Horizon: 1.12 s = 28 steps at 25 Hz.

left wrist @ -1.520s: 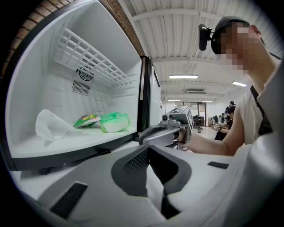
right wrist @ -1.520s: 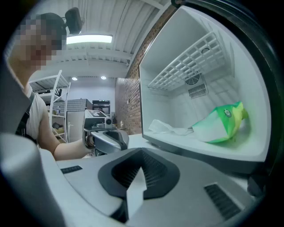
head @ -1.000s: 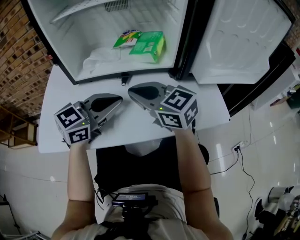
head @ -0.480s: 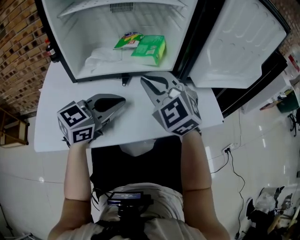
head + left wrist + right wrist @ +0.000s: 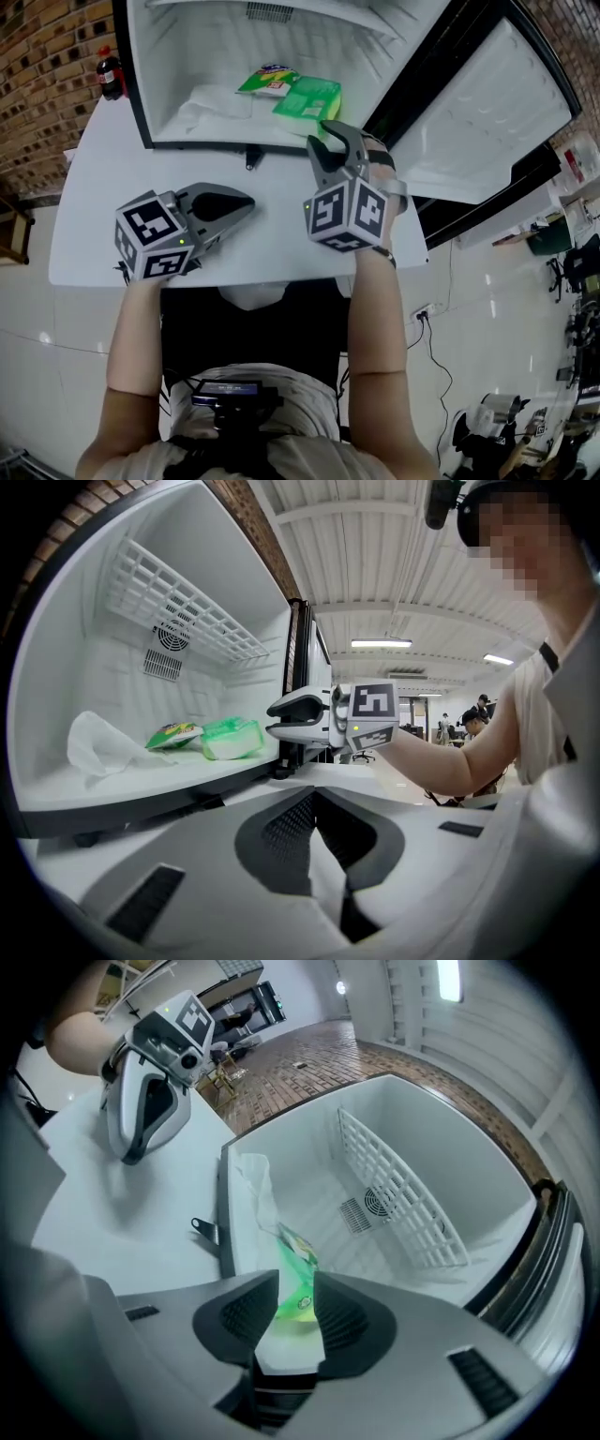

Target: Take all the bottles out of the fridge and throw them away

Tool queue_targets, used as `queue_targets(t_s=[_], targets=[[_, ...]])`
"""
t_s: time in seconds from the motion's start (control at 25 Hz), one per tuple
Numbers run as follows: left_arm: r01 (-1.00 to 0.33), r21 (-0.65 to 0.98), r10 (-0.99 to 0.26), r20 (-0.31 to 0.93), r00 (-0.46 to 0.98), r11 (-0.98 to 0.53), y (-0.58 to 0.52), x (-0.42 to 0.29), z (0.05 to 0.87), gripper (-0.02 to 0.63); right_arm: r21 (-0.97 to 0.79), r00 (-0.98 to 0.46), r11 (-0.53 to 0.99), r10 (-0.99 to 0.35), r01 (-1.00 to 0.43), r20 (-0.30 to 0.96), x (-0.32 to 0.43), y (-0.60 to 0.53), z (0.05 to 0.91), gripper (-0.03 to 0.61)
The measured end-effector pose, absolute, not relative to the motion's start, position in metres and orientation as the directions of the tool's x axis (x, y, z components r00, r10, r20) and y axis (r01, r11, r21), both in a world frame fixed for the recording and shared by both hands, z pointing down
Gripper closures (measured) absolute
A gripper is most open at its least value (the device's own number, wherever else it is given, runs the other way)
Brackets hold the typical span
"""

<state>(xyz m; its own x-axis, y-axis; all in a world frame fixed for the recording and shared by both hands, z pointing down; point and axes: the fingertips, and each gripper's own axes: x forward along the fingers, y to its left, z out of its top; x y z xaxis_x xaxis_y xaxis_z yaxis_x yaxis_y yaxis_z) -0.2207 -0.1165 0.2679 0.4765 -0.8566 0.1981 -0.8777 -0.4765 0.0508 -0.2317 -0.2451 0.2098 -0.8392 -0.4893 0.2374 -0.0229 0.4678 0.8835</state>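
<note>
A: Two grippers above the white table (image 5: 94, 234). Left gripper (image 5: 246, 200) at 9 o'clock of the right one, jaws pressed together, nothing in them.

B: And the right gripper (image 5: 328, 136)?

A: Up at the mouth of the fridge (image 5: 309, 37), jaws just been opening, now partly apart. Nothing between the pads. Only a green packet (image 5: 307, 98) showing through the gap, farther in at 12 o'clock.

B: Any bottle inside?

A: None visible. Just the packet, a snack bag (image 5: 267, 80) at its 10 o'clock and a crumpled white bag (image 5: 211, 105) at its 9 o'clock. Only one bottle (image 5: 111, 73) in sight: dark, red cap, upright outside the fridge at 10 o'clock, against the brick wall (image 5: 37, 56). Hard to tell whether on the table's far corner or just behind it.

B: Likely trouble?

A: Probably closing on the packet by mistake, with it dead ahead of the jaws. Could also clip the open door (image 5: 478, 122) at 2 o'clock when swinging out. Reaching that bottle means crossing past the fridge wall and the left gripper. Tall and narrow, so easy to tip. Half-open jaws possibly too tight for its body too, so worth widening first.
</note>
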Motion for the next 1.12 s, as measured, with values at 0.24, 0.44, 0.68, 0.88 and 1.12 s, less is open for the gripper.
queue_targets(t_s=[0.24, 0.44, 0.68, 0.88, 1.12], targets=[[-0.877, 0.054, -0.856, 0.197, 0.479, -0.478, -0.116, -0.22, 0.269, 0.603, 0.866, -0.825, 0.499, -0.502, -0.031, 0.26, -0.247, -0.264, 0.216, 0.438], [-0.877, 0.053, -0.856, 0.197, 0.479, -0.478, -0.116, -0.22, 0.268, 0.603, 0.852, -0.809, 0.524, -0.505, -0.009, 0.301, -0.256, -0.268, 0.226, 0.437], [-0.876, 0.055, -0.856, 0.19, 0.481, -0.479, -0.116, -0.22, 0.268, 0.603, 0.865, -0.807, 0.502, -0.512, -0.004, 0.293, -0.253, -0.262, 0.228, 0.575], [-0.876, 0.057, -0.857, 0.188, 0.48, -0.479, -0.116, -0.22, 0.269, 0.603, 0.892, -0.828, 0.444, -0.529, -0.085, 0.184, -0.243, -0.249, 0.197, 0.577], [-0.876, 0.058, -0.857, 0.188, 0.48, -0.478, -0.115, -0.22, 0.268, 0.603, 0.916, -0.854, 0.364, -0.518, -0.167, 0.051, -0.221, -0.222, 0.161, 0.577]])
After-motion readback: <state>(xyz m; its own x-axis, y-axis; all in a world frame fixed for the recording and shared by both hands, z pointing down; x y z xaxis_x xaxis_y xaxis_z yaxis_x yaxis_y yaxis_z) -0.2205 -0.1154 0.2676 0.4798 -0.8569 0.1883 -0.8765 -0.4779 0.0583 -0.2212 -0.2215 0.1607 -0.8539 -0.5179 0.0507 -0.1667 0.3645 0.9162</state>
